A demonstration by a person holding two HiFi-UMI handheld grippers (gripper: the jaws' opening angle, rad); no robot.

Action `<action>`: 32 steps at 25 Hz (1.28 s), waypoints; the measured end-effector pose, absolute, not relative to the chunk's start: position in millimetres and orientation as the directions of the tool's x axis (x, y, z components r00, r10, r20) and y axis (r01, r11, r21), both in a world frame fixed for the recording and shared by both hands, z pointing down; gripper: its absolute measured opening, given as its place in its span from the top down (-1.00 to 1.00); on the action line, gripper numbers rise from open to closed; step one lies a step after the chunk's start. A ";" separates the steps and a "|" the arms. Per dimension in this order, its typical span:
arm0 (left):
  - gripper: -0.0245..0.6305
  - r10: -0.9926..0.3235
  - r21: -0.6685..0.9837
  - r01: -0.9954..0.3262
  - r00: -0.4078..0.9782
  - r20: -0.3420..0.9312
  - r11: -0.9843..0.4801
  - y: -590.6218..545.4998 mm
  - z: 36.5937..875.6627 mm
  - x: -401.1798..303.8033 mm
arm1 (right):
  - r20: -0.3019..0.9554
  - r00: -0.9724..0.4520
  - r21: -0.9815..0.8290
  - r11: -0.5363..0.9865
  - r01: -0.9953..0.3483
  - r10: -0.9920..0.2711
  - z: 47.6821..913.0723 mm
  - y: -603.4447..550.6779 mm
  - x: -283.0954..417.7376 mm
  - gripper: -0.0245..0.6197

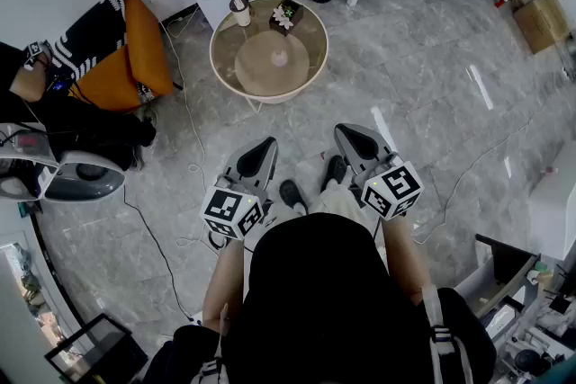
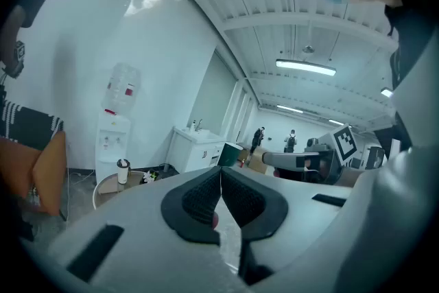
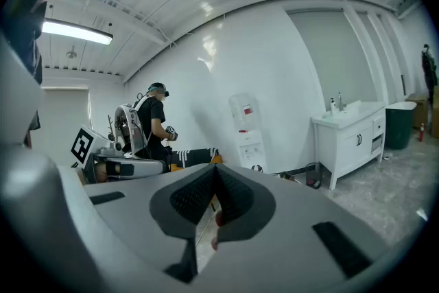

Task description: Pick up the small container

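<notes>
- Fingers point(image 2: 202, 201) on the left gripper point(image 2: 221, 173) are sitting pressed together with nothing between them. The right gripper point(image 3: 215, 173) is doing the same, with its pads point(image 3: 195, 197) closed on air.
- I'm holding both grippers out front at about waist level, side by side and tipped a little downward. To me that's looking like a neutral carry pose, with the jaws shut because there's nothing to grab from here.
- Both noses are pointing toward the round glass table point(image 1: 227, 58), which is standing well apart from them across open floor. Nothing is within reach at this point.
- The table is carrying a white tumbler point(image 1: 240, 11) with a dark lid and a dark box of flowers point(image 1: 287, 14), both near the far edge. A little pale thing point(image 1: 280, 58) is sitting dead centre.
- I'm guessing that centre piece is the small container, but it's showing too tiny for me to be sure.
- I'm reckoning the job is barely starting: closing the gap comes first, then opening one gripper before reaching over the glass.
</notes>
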State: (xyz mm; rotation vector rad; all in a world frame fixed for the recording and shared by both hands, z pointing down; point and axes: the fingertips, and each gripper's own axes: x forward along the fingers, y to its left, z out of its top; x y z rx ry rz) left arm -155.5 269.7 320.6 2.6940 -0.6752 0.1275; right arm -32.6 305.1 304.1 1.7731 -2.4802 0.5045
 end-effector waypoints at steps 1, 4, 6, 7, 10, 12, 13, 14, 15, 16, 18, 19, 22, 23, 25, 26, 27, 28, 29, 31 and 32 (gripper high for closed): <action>0.86 -0.439 0.329 -0.470 0.883 0.168 -0.819 270.0 320.4 -156.3 | 0.228 -0.338 -0.232 0.286 -0.930 -0.913 303.6 305.6 -32.8 0.91; 0.86 -0.437 0.337 -0.468 0.884 0.166 -0.817 271.3 320.0 -159.8 | 0.227 -0.334 -0.227 0.284 -0.932 -0.915 301.7 306.9 -35.0 0.91; 0.86 -0.440 0.336 -0.471 0.882 0.168 -0.816 270.4 320.0 -163.3 | 0.224 -0.333 -0.225 0.284 -0.932 -0.916 300.0 305.8 -37.0 0.91; 0.86 -0.441 0.339 -0.472 0.882 0.167 -0.814 269.2 319.9 -164.8 | 0.222 -0.333 -0.226 0.284 -0.932 -0.916 299.5 304.7 -37.5 0.91; 0.86 -0.445 0.341 -0.474 0.880 0.163 -0.812 266.9 319.6 -167.2 | 0.215 -0.330 -0.240 0.278 -0.930 -0.919 299.3 302.6 -37.1 0.91; 0.86 -0.449 0.332 -0.479 0.877 0.168 -0.813 266.5 320.5 -168.5 | 0.212 -0.323 -0.241 0.271 -0.932 -0.922 299.6 302.7 -36.6 0.91; 0.86 -0.451 0.325 -0.482 0.876 0.171 -0.813 265.7 321.1 -168.8 | 0.210 -0.319 -0.242 0.267 -0.933 -0.924 299.6 302.3 -36.0 0.91; 0.86 -0.451 0.321 -0.483 0.875 0.174 -0.815 264.6 321.7 -168.7 | 0.208 -0.316 -0.244 0.264 -0.933 -0.926 299.3 301.7 -35.2 0.91; 0.86 -0.450 0.319 -0.483 0.876 0.175 -0.815 263.3 322.5 -168.2 | 0.205 -0.316 -0.245 0.264 -0.933 -0.926 299.1 300.9 -34.5 0.91; 0.86 -0.448 0.322 -0.481 0.876 0.177 -0.815 261.8 323.7 -167.5 | 0.205 -0.316 -0.242 0.265 -0.933 -0.926 299.3 300.1 -33.8 0.91; 0.86 -0.442 0.338 -0.479 0.878 0.184 -0.810 259.0 328.2 -165.4 | 0.216 -0.314 -0.227 0.266 -0.937 -0.924 301.9 298.7 -32.1 0.91; 0.86 -0.440 0.346 -0.479 0.878 0.189 -0.807 257.9 330.9 -163.9 | 0.227 -0.316 -0.221 0.267 -0.938 -0.921 304.0 298.3 -31.1 0.91; 0.86 -0.434 0.357 -0.479 0.878 0.202 -0.802 252.5 336.5 -155.2 | 0.247 -0.321 -0.213 0.272 -0.939 -0.914 308.4 293.6 -24.1 0.91; 0.86 -0.433 0.357 -0.480 0.877 0.207 -0.801 248.3 338.0 -150.6 | 0.250 -0.316 -0.210 0.267 -0.941 -0.915 309.8 289.6 -19.3 0.91; 0.86 -0.437 0.355 -0.489 0.872 0.219 -0.797 236.9 341.7 -139.4 | 0.260 -0.304 -0.198 0.257 -0.946 -0.917 313.2 278.7 -7.0 0.91; 0.86 -0.441 0.351 -0.496 0.868 0.228 -0.794 230.4 343.2 -133.3 | 0.265 -0.300 -0.190 0.256 -0.948 -0.916 314.6 272.4 -0.2 0.91; 0.86 -0.445 0.344 -0.502 0.864 0.236 -0.793 224.1 343.7 -126.8 | 0.269 -0.298 -0.181 0.256 -0.950 -0.916 315.4 266.0 6.5 0.91; 0.86 -0.448 0.334 -0.508 0.861 0.243 -0.794 218.2 343.0 -120.0 | 0.272 -0.297 -0.168 0.258 -0.951 -0.915 315.4 259.4 13.2 0.91; 0.86 -0.451 0.323 -0.512 0.857 0.248 -0.796 212.4 341.3 -112.8 | 0.273 -0.298 -0.156 0.264 -0.952 -0.915 314.6 252.4 20.1 0.91; 0.86 -0.463 0.302 -0.524 0.849 0.255 -0.796 199.2 336.6 -97.1 | 0.268 -0.313 -0.149 0.282 -0.948 -0.911 312.0 235.7 34.0 0.91; 0.86 -0.472 0.293 -0.533 0.844 0.256 -0.794 192.1 334.3 -88.8 | 0.263 -0.327 -0.154 0.294 -0.943 -0.908 310.7 226.5 40.8 0.91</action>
